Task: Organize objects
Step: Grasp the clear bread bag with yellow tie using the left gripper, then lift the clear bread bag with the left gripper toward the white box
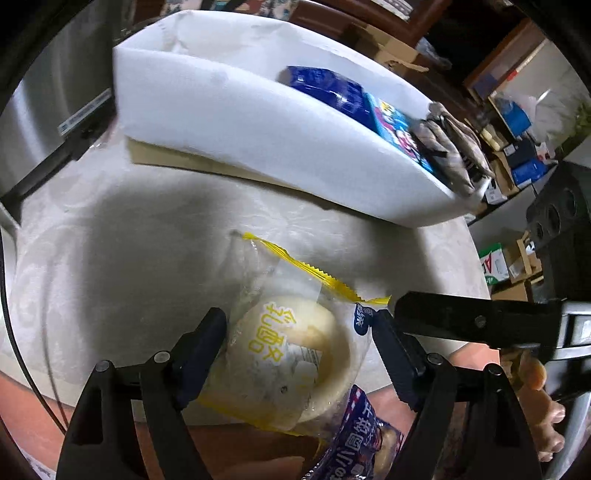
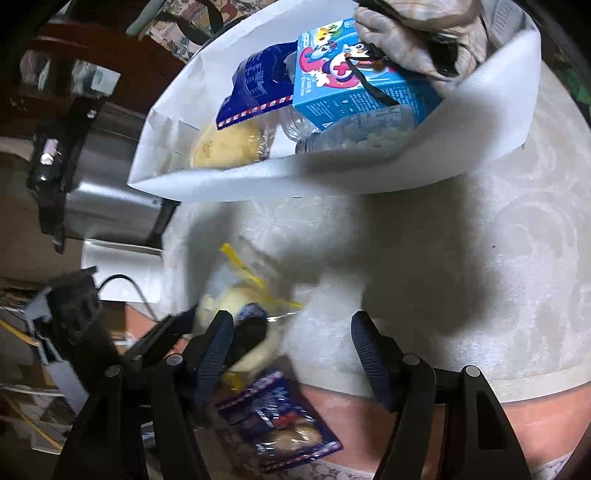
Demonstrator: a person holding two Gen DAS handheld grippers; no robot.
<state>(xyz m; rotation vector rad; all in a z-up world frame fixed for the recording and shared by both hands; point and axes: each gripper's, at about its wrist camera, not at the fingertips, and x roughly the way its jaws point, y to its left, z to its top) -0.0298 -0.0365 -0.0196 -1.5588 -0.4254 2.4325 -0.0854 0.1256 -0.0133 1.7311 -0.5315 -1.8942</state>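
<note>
My left gripper is shut on a clear, yellow-edged bread packet with a pale round bun inside, held just above the near edge of the white table. The packet also shows blurred in the right wrist view, left of my right gripper, which is open and empty over the table's near edge. A blue biscuit packet lies below the grippers; it also shows in the left wrist view. A white foam box stands at the back, also in the left wrist view.
The foam box holds a dark blue snack bag, a light blue cartoon carton, a clear bottle, a yellow bun and a grey cloth. A steel appliance stands left of the box. Cardboard boxes crowd the room behind.
</note>
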